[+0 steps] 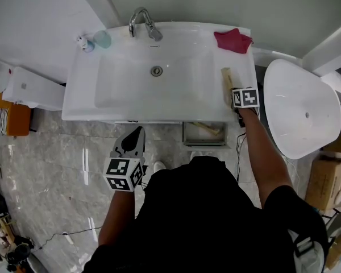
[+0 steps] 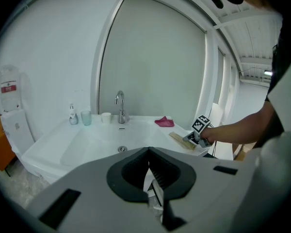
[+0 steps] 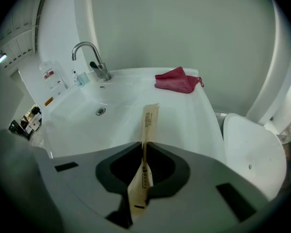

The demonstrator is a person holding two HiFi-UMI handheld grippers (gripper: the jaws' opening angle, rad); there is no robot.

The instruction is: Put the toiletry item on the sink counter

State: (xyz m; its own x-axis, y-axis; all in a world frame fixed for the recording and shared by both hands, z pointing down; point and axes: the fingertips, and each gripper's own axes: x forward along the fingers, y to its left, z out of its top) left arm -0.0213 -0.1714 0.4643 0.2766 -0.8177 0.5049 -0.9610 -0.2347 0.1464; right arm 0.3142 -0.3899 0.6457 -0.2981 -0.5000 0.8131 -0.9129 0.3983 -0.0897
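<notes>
**Packet gripped over the counter's right edge**

We see the right gripper (image 3: 144,148) closed tight on a flat tan packet (image 3: 149,122), its jaws pinching the packet's lower half so that the upper half juts forward over the right side of the white sink counter (image 1: 242,67). From the head view the packet lies along that right rim, but the marker cube covers the jaws and the packet's near end, and we cannot tell whether the far end touches the counter or hangs just above it. The print on the packet is too small for us to read.

The left gripper (image 1: 137,133) is low in front of the basin, over the marble floor (image 1: 45,164), well apart from the counter. Its jaws are drawn together. A pale sliver shows along their seam, and we cannot tell whether it is a thing or part of the gripper.

At the back of the counter stand the faucet (image 1: 142,21), a teal cup (image 1: 102,38) beside a small bottle (image 1: 84,43), and a pink cloth (image 1: 233,40) at the right corner. A white oval lid (image 1: 301,110) sits to the right, partly cut off by our arm.
</notes>
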